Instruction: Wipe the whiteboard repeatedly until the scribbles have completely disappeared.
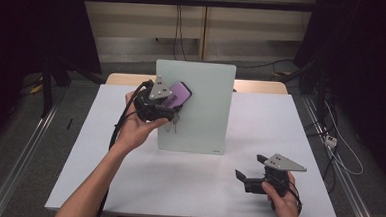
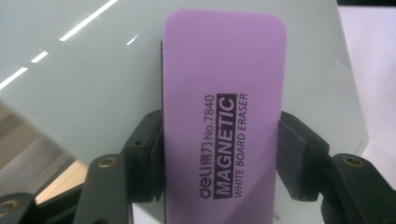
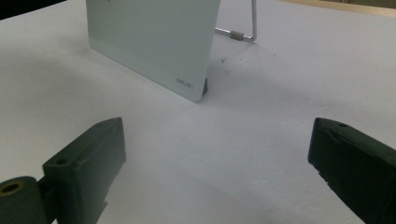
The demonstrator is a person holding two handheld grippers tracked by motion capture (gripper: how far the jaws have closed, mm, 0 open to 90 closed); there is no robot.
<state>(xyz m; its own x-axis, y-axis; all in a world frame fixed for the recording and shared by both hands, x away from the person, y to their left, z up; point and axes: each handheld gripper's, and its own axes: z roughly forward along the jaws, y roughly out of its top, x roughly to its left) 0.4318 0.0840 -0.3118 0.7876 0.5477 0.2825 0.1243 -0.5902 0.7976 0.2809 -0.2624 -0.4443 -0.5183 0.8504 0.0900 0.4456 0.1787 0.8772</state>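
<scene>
Two grippers, one magnetic whiteboard eraser (image 2: 224, 116).
Left gripper (image 1: 168, 104) fingers clamp the purple eraser against the standing whiteboard (image 1: 207, 94); right gripper (image 1: 242, 178) fingers gape wide above the counter (image 1: 177, 188).

left gripper (image 2: 219, 154) | fingers (image 2: 147, 154) clamp purple eraser (image 2: 224, 93) | seemingly against whiteboard (image 2: 93, 93)

Whiteboard (image 1: 200, 114) standing mid-table (image 1: 177, 188), eraser (image 1: 179, 95) against its face.
Eraser at the board's upper left, between the left gripper (image 1: 168, 104) jaws; right gripper (image 1: 242, 180) before the board, right, near the table's front edge.
</scene>
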